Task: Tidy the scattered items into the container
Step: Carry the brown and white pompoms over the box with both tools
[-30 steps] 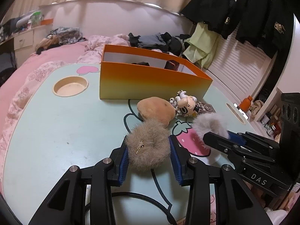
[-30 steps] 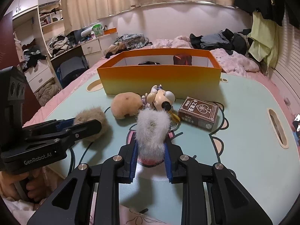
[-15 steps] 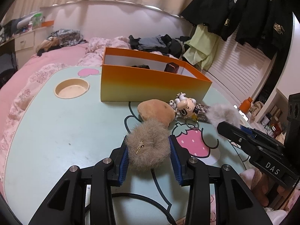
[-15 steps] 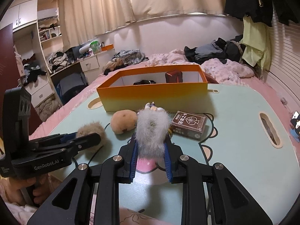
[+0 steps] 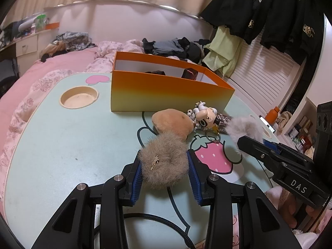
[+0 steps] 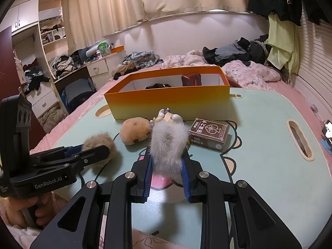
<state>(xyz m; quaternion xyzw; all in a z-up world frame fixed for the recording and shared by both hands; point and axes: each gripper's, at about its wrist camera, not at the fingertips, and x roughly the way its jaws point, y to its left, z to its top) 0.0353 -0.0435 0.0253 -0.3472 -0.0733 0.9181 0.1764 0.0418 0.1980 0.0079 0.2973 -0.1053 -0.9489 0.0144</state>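
since a second ago the right gripper [image 6: 166, 161] has risen and carried its white fur scrunchie [image 6: 167, 145] clear of the bench [image 6: 259, 166], so the box now sits lower in the right wrist view, while the left gripper [image 5: 165, 172] has kept its place. the right gripper is clenched on the white fur scrunchie, which stands on end between the blue pads at the centre of that frame, its long axis running up the picture toward the box. the left gripper grasps the brown fur scrunchie [image 5: 164, 161] at lower centre of the left wrist view, its long axis lying across the frame from pad to pad, a small gold charm [image 5: 154, 162] facing the camera. beyond them, at mid frame, lie a tan plush toy [image 5: 172, 122], a small figurine on a keyring [image 5: 204, 117] and a brown card box [image 6: 209, 134], all just short of the orange box [image 6: 166, 101] in the upper middle, which already holds a dark item and a red one. the likely trouble is the fur: both grips bite soft pile rather than a firm core, so a quick swing could let a scrunchie slide out short of the box. the near wall of the box stands tall, so a low carry could catch its rim and shove or tip it. the two grippers ride close together, and moving both at once toward the same opening risks a knock between them.
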